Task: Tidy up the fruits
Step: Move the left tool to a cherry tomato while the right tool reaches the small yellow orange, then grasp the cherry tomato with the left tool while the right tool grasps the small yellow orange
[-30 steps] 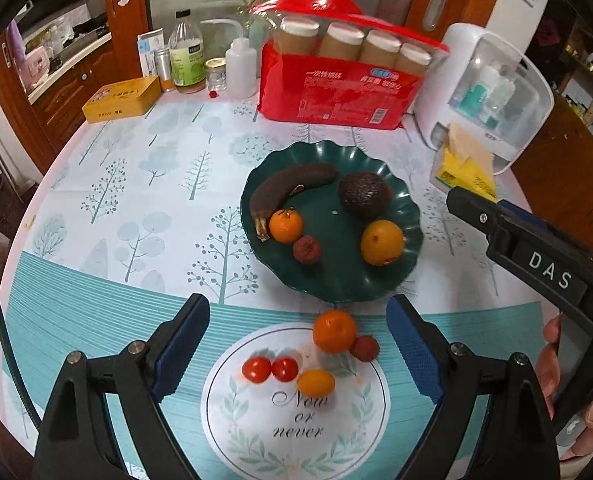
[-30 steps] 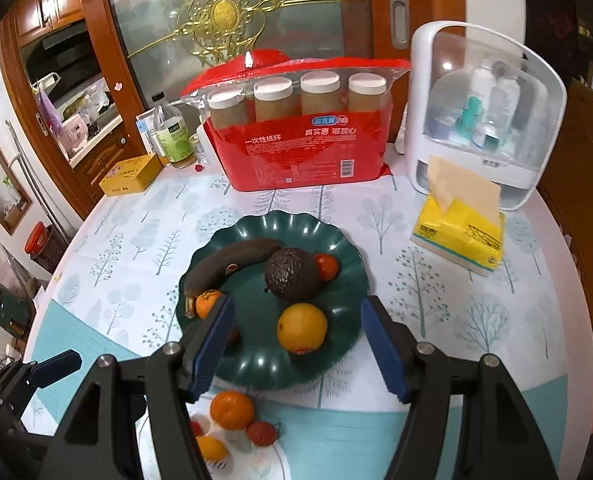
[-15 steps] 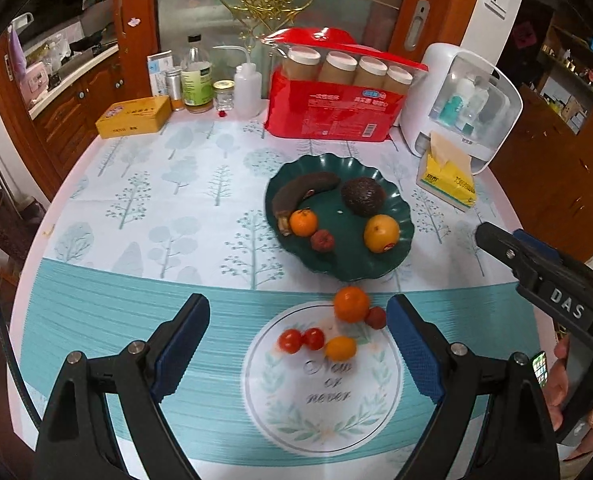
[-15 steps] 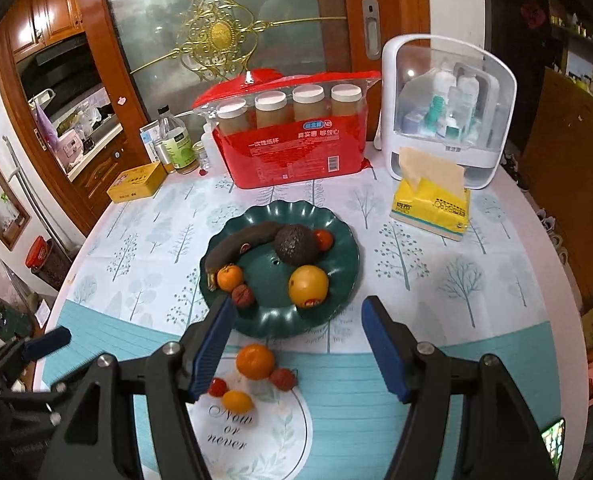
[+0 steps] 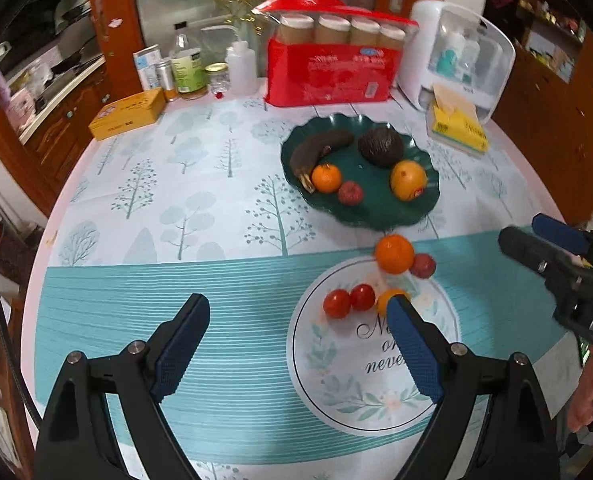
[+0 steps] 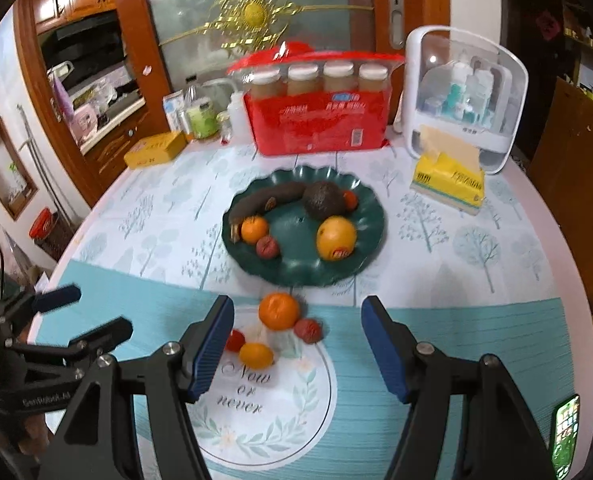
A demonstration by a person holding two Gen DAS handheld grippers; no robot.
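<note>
Worktop: round, tree-print cloth, crowded along far edge.
Left tongs: wide open, empty, hovering.
Right tongs: wide open, empty.
Loose fruit: tangerine, lychee, cherry tomatoes on the printed mat, just short of green plate.
Risk: round fruit likely rolling off if nudged; soft tomatoes likely splitting under hard squeeze.
Plate: banana, avocado, orange there; crowding could knock them.

2 tomatoes — 1 plate
</note>
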